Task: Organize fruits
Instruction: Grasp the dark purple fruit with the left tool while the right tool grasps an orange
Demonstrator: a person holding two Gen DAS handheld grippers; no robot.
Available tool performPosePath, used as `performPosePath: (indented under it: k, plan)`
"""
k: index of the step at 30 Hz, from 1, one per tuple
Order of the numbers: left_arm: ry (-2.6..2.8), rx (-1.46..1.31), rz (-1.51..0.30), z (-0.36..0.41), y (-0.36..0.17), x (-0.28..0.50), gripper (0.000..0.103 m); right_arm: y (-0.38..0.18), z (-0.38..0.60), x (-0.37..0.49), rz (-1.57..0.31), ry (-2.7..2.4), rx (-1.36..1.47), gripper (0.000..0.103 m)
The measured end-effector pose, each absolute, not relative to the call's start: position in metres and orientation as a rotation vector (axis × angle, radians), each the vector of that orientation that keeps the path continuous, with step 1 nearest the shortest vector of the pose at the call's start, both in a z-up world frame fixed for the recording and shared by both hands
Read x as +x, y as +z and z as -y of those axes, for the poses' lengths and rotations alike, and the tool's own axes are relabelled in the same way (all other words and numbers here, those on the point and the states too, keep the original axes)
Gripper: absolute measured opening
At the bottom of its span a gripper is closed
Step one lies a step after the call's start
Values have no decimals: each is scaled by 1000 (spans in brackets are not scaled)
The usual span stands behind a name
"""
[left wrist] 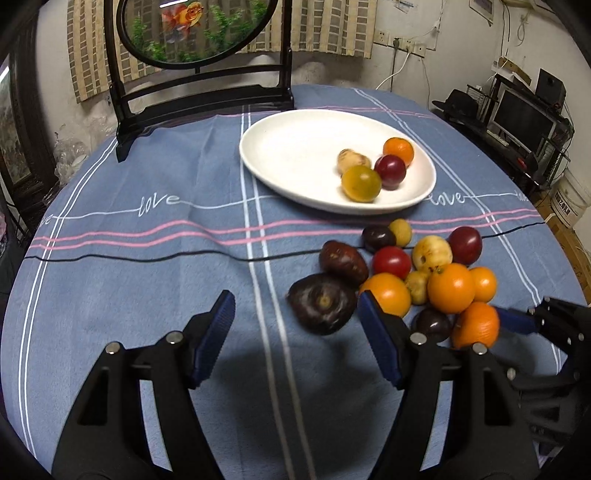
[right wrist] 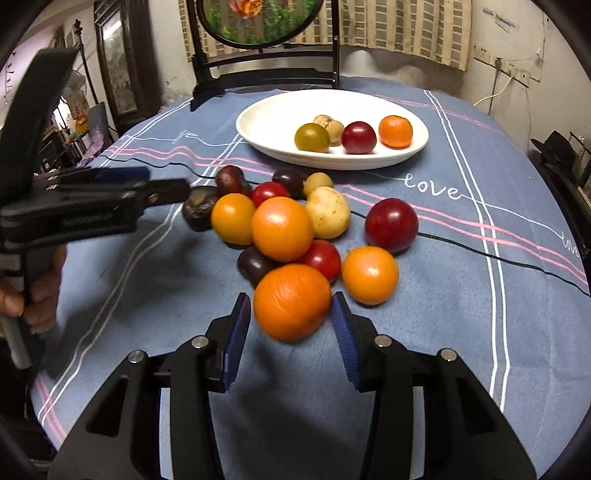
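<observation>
A white oval plate (left wrist: 288,147) (right wrist: 266,122) holds a green-yellow fruit (left wrist: 361,183), a red plum (left wrist: 390,171), a small orange (left wrist: 398,150) and a tan fruit (left wrist: 351,160). A pile of several fruits (left wrist: 424,273) (right wrist: 291,221) lies on the cloth in front of it. My left gripper (left wrist: 295,325) is open, with a large dark purple fruit (left wrist: 322,302) between its fingertips. My right gripper (right wrist: 291,317) is open around a ribbed orange fruit (right wrist: 291,301) (left wrist: 476,325), its pads close beside it.
A dark wooden stand with a round painted screen (left wrist: 195,33) (right wrist: 258,22) stands at the table's far edge. The table has a blue striped cloth (left wrist: 147,258). Shelves with a monitor (left wrist: 524,114) are on the right, beyond the table.
</observation>
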State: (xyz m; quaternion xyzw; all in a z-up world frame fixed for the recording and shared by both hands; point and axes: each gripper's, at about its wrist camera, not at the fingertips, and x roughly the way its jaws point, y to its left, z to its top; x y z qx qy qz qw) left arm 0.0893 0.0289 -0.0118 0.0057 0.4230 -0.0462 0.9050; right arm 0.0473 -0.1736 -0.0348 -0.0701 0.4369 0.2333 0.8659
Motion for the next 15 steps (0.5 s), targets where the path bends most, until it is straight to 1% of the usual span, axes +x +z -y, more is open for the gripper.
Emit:
performPosePath:
  k: [2, 3, 13, 15]
  plan:
    - [-92, 21, -886, -30, -16, 89, 71, -41, 170, 54, -931, 465, -167, 45]
    - [-92, 28, -893, -30, -19, 88, 71, -43, 170, 56, -938, 468, -160, 42]
    - [-128, 116, -938, -17, -41, 100, 71, -36, 194, 44, -907, 482, -103, 42]
    - [-137, 143, -941, -11, -44, 104, 67, -37, 200, 43, -909, 478, -90, 42]
